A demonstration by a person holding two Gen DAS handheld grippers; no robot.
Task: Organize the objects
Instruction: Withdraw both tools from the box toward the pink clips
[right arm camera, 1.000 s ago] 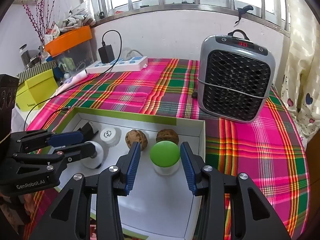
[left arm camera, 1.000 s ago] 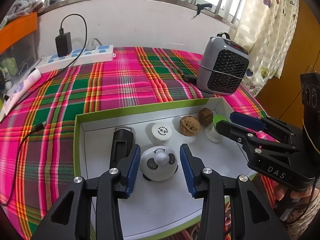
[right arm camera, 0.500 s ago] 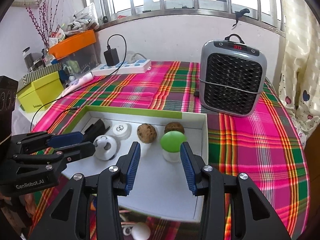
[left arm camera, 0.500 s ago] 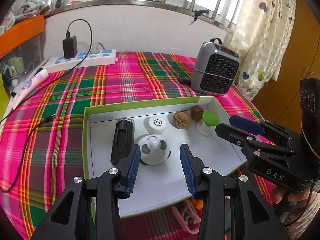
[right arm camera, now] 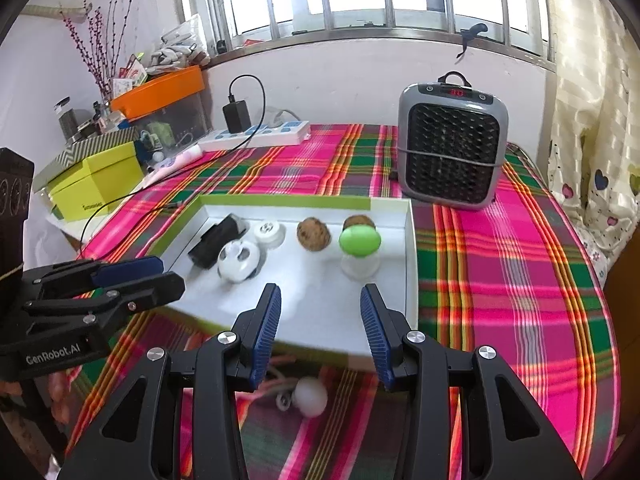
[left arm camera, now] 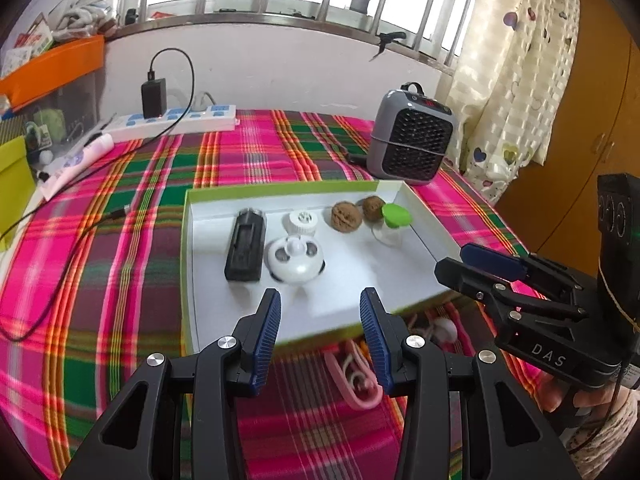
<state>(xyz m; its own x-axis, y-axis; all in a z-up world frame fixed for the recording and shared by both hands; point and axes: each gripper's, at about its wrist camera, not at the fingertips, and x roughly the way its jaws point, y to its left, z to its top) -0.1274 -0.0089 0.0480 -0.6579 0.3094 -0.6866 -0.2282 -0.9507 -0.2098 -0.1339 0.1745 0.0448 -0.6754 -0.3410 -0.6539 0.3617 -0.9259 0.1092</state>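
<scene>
Both claws, left claw (left arm camera: 320,316) and right claw (right arm camera: 320,312), hang released and empty near the tray (left arm camera: 188,248); next pick looks like the pink cord (left arm camera: 352,380) at six o'clock.

A home room: plaid tablecloth (left arm camera: 280,148), curtain (left arm camera: 516,80), space heater (right arm camera: 452,148).

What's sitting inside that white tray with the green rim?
Inside the tray: a black device, a white panda-faced ball, a white round cap, two walnuts, the second partly hidden behind a green-lidded jar. Its underside isn't visible.
</scene>
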